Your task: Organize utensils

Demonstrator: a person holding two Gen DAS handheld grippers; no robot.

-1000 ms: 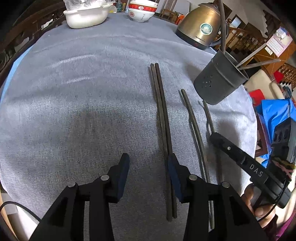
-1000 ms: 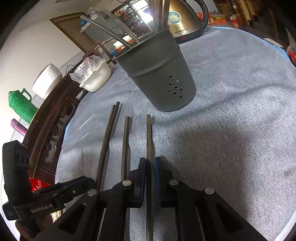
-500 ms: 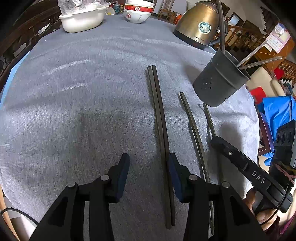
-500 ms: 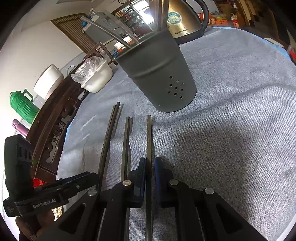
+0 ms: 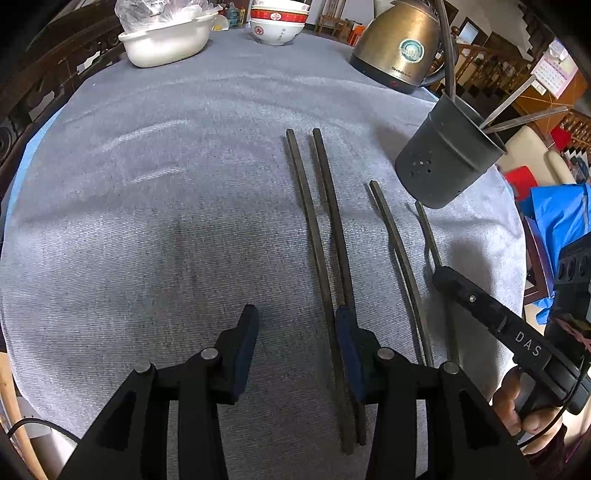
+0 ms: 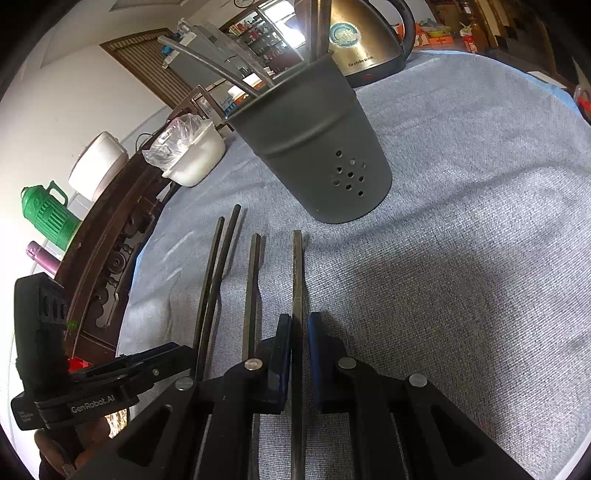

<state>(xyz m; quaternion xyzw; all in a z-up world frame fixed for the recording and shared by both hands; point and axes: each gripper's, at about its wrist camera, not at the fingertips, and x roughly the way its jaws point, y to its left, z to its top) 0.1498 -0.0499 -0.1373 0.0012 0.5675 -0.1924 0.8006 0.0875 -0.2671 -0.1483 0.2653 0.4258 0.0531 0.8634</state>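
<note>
Worktop [image 5: 147, 221] covered in a grey-blue woven cloth with a fine ribbed texture; four dark grey-brown chopsticks [image 5: 314, 229] and a matt charcoal utensil holder [image 6: 314, 147] pierced by a cluster of round holes. Brass-coloured kettle [image 5: 399, 48] with black base and teal round emblem; white basin [image 5: 166, 44]; white bowl [image 5: 277, 26] banded red. Both grippers, left gripper [image 5: 295, 328] and right gripper [image 6: 297, 332], black with dark blue pads.

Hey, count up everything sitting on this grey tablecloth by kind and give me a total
Dark metal chopsticks lying on the cloth: 4
Dark grey perforated utensil holder: 1
Brass-coloured electric kettle: 1
White rectangular plastic basin with a plastic bag: 1
Stack of red-and-white bowls: 1
Total: 8

The chopsticks standing in the holder are not counted.
</note>
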